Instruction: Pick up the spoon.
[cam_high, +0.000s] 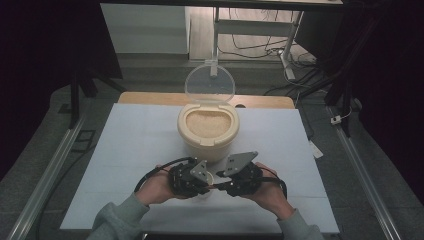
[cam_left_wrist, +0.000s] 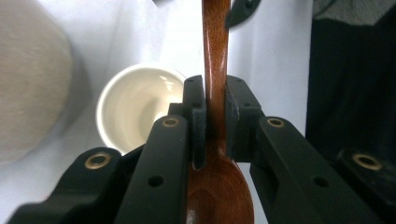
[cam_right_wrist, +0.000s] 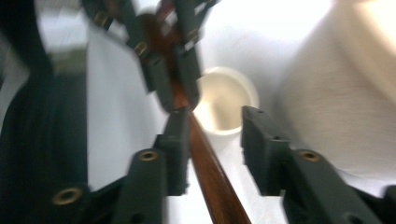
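Fingers of the left gripper (cam_left_wrist: 215, 123) clamp the brown wooden spoon (cam_left_wrist: 215, 70) at its neck above the small white ceramic cup (cam_left_wrist: 133, 105), likely a handover; right gripper (cam_right_wrist: 217, 149) fingers stand wide around its handle.

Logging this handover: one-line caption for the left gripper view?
Left gripper clamps wooden spoon at its neck, above empty white cup.

No legible text, labels or numbers.
The rice container (cam_high: 208, 131), its clear lid (cam_high: 209, 84), the white cup (cam_left_wrist: 135, 106), the wooden spoon (cam_left_wrist: 215, 65) and the black gripper bodies bear no readable marking in any view.
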